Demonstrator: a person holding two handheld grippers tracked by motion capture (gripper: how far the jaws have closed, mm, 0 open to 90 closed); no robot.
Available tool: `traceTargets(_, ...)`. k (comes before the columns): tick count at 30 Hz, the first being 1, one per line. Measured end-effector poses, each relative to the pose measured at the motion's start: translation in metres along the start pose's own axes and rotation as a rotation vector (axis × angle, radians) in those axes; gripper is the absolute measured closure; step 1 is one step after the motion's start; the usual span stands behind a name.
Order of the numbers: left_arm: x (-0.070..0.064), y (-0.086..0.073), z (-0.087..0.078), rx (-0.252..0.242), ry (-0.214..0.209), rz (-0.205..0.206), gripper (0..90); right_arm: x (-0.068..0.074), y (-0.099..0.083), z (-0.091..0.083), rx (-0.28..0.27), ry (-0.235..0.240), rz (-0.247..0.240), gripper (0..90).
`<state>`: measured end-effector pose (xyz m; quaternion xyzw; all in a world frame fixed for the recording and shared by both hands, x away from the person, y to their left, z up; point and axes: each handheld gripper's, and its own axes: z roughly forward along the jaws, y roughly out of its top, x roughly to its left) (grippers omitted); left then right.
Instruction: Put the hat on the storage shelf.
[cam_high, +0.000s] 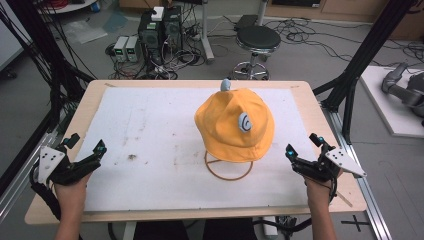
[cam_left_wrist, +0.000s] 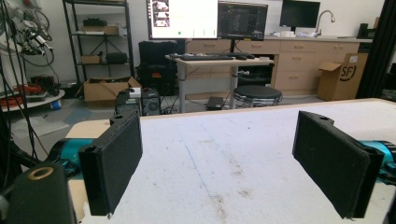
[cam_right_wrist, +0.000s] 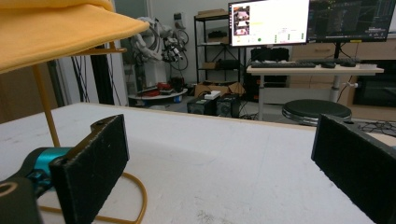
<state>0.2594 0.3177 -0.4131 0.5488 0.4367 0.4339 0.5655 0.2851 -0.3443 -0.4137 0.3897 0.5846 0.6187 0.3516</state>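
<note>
A yellow-orange bucket hat (cam_high: 234, 125) with a white round emblem sits on a thin wire stand (cam_high: 227, 170) right of the table's middle. In the right gripper view the hat's brim (cam_right_wrist: 56, 32) hangs at the upper left, over the stand's rod and base ring (cam_right_wrist: 135, 200). My left gripper (cam_high: 87, 147) rests at the table's front left, open and empty, with its jaws (cam_left_wrist: 219, 163) wide apart over the white mat. At the front right my right gripper (cam_high: 303, 146) is open too, to the right of the stand, holding nothing (cam_right_wrist: 224, 172).
A white stained mat (cam_high: 150, 145) covers most of the wooden table (cam_high: 195, 84). Beyond the far edge stand a black stool (cam_high: 257, 40), computer boxes and tangled cables on the floor. Black frame posts rise at both sides of the table.
</note>
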Motion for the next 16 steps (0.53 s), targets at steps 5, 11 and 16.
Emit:
traceTargets(5, -0.0002, -0.0001, 0.0008, 0.002, -0.007, -0.002, 16.3, -0.0005, -0.0003, 0.0001, 0.003, 0.004, -0.007, 3.7)
traceTargets(11, -0.0009, -0.0002, 0.0013, 0.004, -0.019, 0.000, 16.4, -0.0010, -0.0006, -0.0002, 0.004, 0.003, -0.002, 3.6)
traceTargets(16, -0.0011, 0.0000, 0.0019, 0.003, -0.026, -0.002, 16.3, -0.0013, -0.0007, 0.0000, 0.008, 0.000, -0.004, 3.7)
